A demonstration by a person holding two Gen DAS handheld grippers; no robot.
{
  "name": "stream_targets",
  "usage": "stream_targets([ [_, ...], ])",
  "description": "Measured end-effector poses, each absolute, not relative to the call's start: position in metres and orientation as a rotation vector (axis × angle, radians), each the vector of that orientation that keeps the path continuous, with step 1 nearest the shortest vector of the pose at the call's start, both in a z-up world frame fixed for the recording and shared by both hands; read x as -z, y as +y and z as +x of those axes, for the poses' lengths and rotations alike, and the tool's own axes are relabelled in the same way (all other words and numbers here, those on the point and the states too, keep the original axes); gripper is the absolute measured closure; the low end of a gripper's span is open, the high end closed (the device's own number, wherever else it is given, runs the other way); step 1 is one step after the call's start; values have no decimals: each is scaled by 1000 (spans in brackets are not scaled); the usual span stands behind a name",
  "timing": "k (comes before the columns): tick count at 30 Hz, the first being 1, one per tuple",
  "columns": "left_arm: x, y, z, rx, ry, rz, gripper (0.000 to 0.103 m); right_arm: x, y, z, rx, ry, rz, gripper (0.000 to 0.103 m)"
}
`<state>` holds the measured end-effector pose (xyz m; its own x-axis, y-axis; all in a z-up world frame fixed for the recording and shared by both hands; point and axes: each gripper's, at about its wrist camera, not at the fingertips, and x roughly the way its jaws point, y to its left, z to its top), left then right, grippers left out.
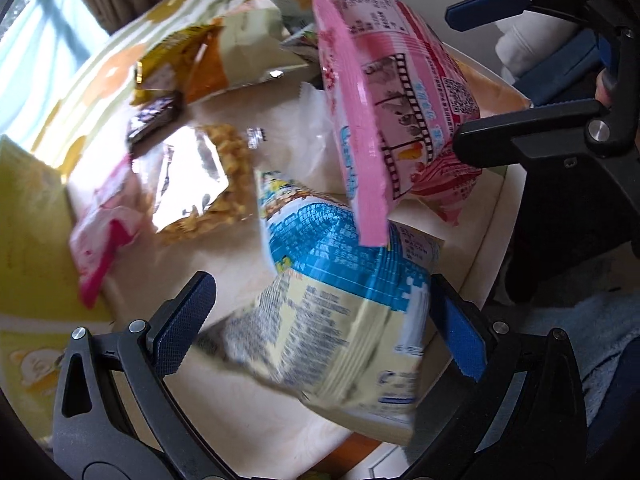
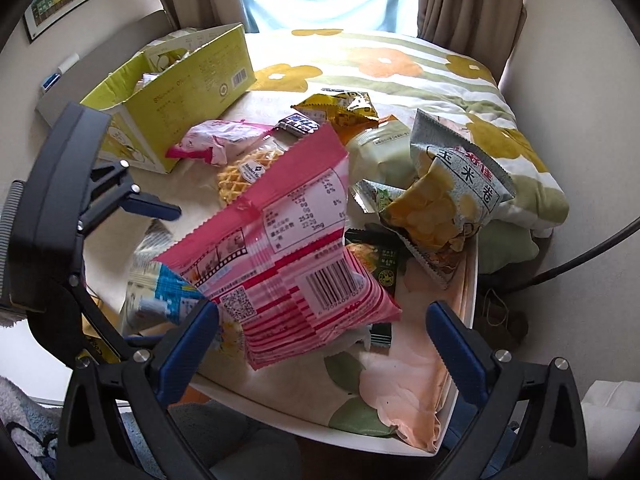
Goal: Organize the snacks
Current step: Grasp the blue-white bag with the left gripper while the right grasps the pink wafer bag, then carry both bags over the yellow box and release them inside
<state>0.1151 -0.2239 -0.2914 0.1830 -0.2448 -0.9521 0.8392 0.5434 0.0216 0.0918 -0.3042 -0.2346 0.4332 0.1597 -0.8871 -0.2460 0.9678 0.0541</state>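
The left hand-held gripper (image 1: 320,320) stands wide, its blue pads either side of a blue-and-cream snack bag (image 1: 340,304); the right pad seems to touch the bag, the left pad is apart from it, and the blur leaves me unable to tell whether the bag is gripped or only lies between the fingers. The right hand-held gripper (image 2: 324,344) is also spread wide, with a pink snack bag (image 2: 296,248) between its fingers, tilted up and overlapping the blue-and-cream one; nothing is squeezed, and whether the bag touches either pad I cannot tell.

Taking the yellow-green cardboard box (image 2: 172,92) as the landmark: it stands open at the far left of the table (image 2: 260,392), with something pale inside. Just beside it lies a small pink packet (image 2: 216,140); a waffle pack (image 2: 248,172) and a dark bar (image 2: 298,122) lie a little further off. Well apart from the box, to the right, sit a gold packet (image 2: 340,110) and a grey corn-roll bag (image 2: 452,188).

By my judgement the sorting has barely begun: nearly every snack lies loose outside the box, both nearest bags included.
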Motion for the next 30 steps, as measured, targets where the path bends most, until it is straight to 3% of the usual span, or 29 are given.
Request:
stream_targets([
  [4,299,-225,120,882,1176,624,23,237,-302,94,-249,1098,-80,0],
  [10,301,-223,121,890,1173,620,33,242,-296,96,-255,1106,-120,0],
  [23,292,-197,116,830,1179,572,38,260,-279,108,-285,1120,-220,0],
  [26,286,-189,110,814,1174,560,38,264,-277,107,-285,1126,-247,13],
  [30,281,-189,110,791,1167,548,38,263,-276,104,-294,1108,-262,17],
])
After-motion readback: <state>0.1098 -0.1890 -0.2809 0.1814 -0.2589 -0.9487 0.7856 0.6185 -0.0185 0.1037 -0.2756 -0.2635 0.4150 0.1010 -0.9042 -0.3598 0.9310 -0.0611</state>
